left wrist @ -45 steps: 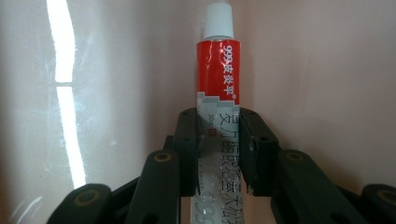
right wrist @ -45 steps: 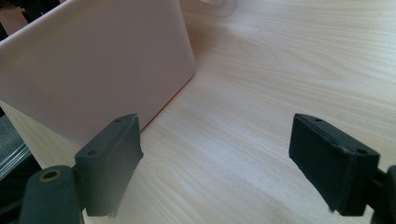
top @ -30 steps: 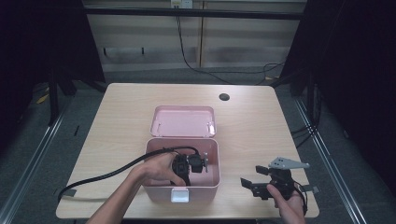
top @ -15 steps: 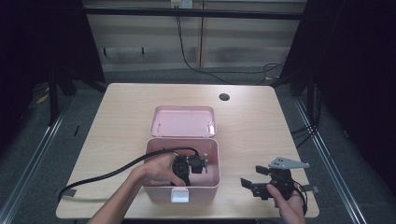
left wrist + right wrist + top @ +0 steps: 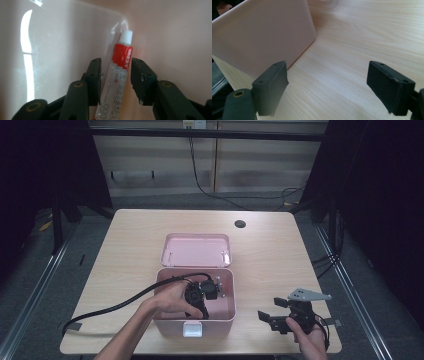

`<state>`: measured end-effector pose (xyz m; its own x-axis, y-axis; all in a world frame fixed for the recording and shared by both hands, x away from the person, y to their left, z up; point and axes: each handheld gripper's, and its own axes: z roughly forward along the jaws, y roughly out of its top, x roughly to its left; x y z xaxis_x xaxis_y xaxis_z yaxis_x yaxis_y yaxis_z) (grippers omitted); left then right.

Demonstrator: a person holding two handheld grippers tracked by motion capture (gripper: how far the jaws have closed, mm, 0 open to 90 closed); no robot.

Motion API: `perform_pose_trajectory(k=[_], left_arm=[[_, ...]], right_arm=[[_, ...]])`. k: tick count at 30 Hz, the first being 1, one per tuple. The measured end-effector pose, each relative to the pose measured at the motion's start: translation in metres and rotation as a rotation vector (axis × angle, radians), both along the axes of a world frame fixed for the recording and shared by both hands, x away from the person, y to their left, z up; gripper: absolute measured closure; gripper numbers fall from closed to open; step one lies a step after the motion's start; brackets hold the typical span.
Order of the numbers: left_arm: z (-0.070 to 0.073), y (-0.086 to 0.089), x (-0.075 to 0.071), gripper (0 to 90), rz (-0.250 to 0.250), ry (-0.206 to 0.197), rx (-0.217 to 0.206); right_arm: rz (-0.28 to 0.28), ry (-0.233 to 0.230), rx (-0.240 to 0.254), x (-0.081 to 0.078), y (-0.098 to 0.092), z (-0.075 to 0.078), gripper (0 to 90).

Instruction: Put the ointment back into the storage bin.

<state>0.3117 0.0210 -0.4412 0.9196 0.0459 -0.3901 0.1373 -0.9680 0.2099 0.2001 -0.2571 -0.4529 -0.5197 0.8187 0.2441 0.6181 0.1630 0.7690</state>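
My high view looks forward and down from above the near edge of the table (image 5: 125,250), taking in the pink box (image 5: 227,312) at near centre. My left gripper view sits close inside that box, facing its wall (image 5: 62,37). My right gripper view hangs low over the near-right tabletop, facing left toward the same box's outer side (image 5: 262,37).
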Motion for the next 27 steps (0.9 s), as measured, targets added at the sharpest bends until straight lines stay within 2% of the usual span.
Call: perform_pose_trajectory(k=[4, 10, 13, 16, 20, 22, 25, 27], left_arm=[[0.009, 0.003, 0.000, 60.5, 0.035, -0.030, -0.020], [0.018, 0.007, -0.001, 56.2, 0.043, -0.056, -0.018], [0.023, 0.008, -0.002, 54.5, 0.044, -0.050, -0.044], [0.028, 0.011, 0.001, 53.0, 0.077, -0.059, -0.075], [0.036, 0.015, 0.000, 51.4, 0.086, -0.073, -0.089], [0.040, 0.017, -0.003, 49.9, 0.071, -0.103, -0.086], [0.047, 0.021, -0.003, 48.7, 0.075, -0.127, -0.083], [0.051, 0.024, -0.004, 47.9, 0.093, -0.137, -0.100]], right_arm=[[0.001, 0.000, 0.003, 0.000, 0.000, 0.000, 16.2], [0.000, -0.001, -0.001, 0.000, 0.000, 0.000, 16.2], [0.000, -0.001, -0.002, 0.000, 0.000, 0.000, 16.2], [0.000, -0.001, -0.002, 0.000, 0.000, 0.000, 16.2], [0.000, 0.000, 0.001, 0.000, 0.000, 0.000, 16.2], [0.000, 0.001, 0.003, 0.000, -0.001, 0.000, 16.2], [0.003, -0.001, 0.001, 0.000, 0.000, 0.000, 16.2], [0.000, 0.001, 0.001, -0.001, 0.000, 0.000, 16.2]])
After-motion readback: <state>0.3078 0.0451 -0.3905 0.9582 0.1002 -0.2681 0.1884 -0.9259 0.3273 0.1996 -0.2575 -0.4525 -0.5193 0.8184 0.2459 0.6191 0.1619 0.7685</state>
